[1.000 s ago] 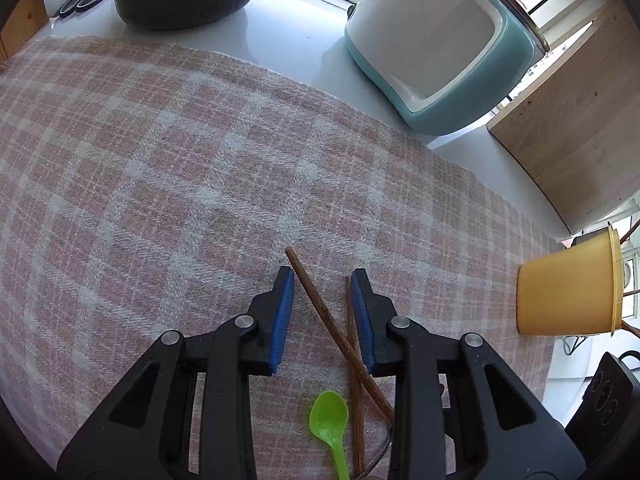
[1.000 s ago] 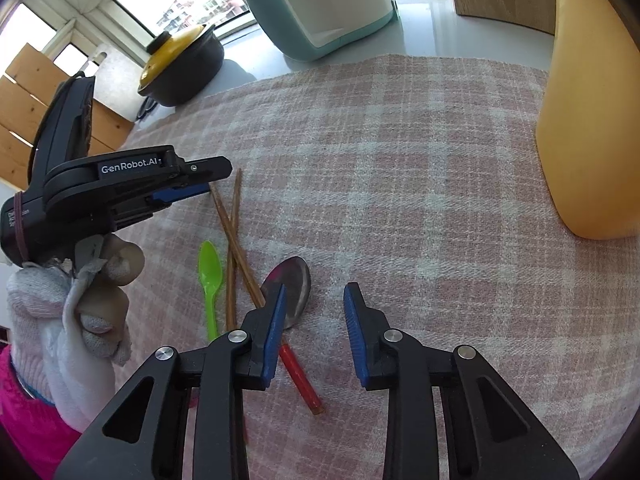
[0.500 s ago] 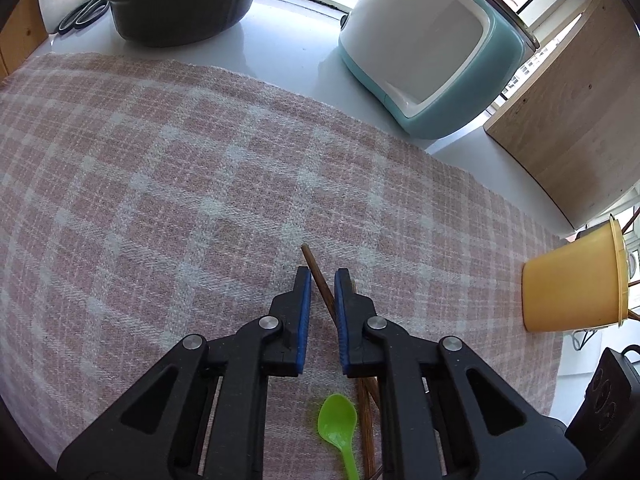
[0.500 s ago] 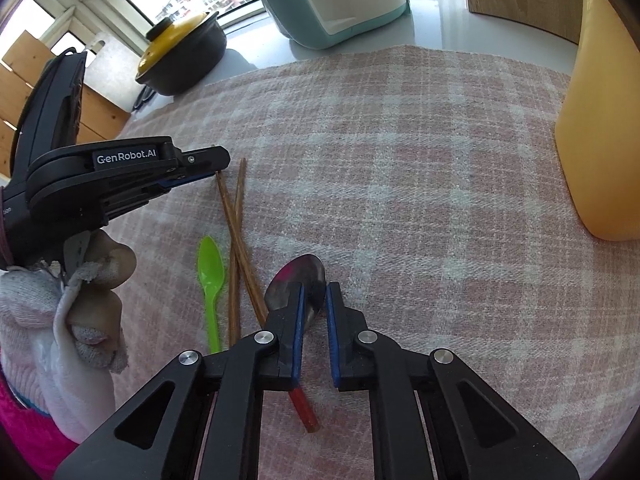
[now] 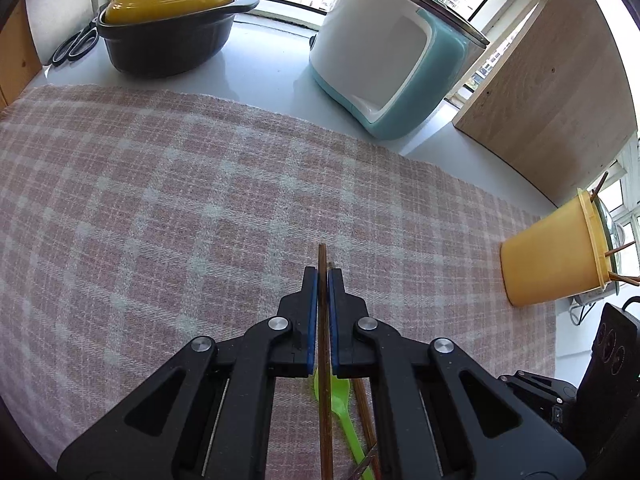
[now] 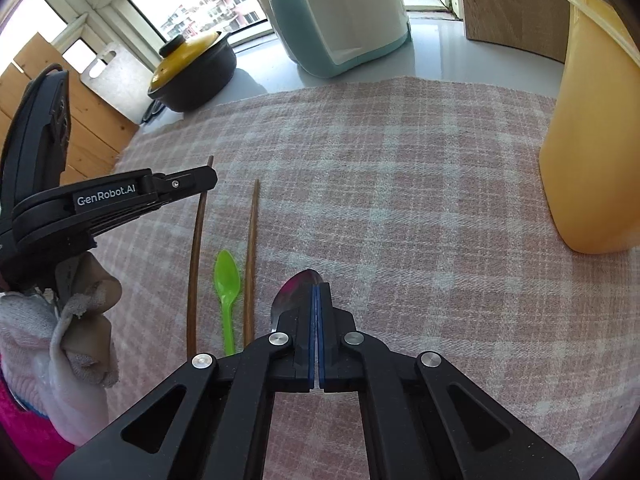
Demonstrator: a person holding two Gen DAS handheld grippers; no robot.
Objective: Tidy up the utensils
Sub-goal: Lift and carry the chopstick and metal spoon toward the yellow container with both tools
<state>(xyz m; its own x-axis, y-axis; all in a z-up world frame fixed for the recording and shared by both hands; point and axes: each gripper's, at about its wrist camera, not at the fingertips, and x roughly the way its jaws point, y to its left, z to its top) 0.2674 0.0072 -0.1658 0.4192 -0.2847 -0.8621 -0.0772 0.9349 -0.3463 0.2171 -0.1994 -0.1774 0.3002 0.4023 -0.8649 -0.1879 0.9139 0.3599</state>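
Left gripper first: jaws pinched hard on one brown chopstick, which runs straight between the blue pads and pokes out past the tips. In the right wrist view that stick looks lifted at its far end. To its right, lying flat on the cloth, I've got the green spoon, then the second chopstick, just beside it and roughly parallel. Further right, my right gripper is clamped tight on the metal spoon; only the bowl shows past the left jaw, the handle is hidden underneath.

Handling, as I judge it: the chopstick is light, stiff and thin, so it may swivel in the pads; a grip nearer its middle would steady it. The metal spoon is heavier and slick, and I'd rather be on the neck than the bowl edge. The plastic spoon is featherlight and best taken by the handle.

Far right stands the yellow cup, sticks already poking from it in the left wrist view, likely where all this goes.

Everything sits on a pink checked cloth over a pale counter; at the far edge, a dark pot with a yellow lid, a teal-and-white cooker, bright windows behind
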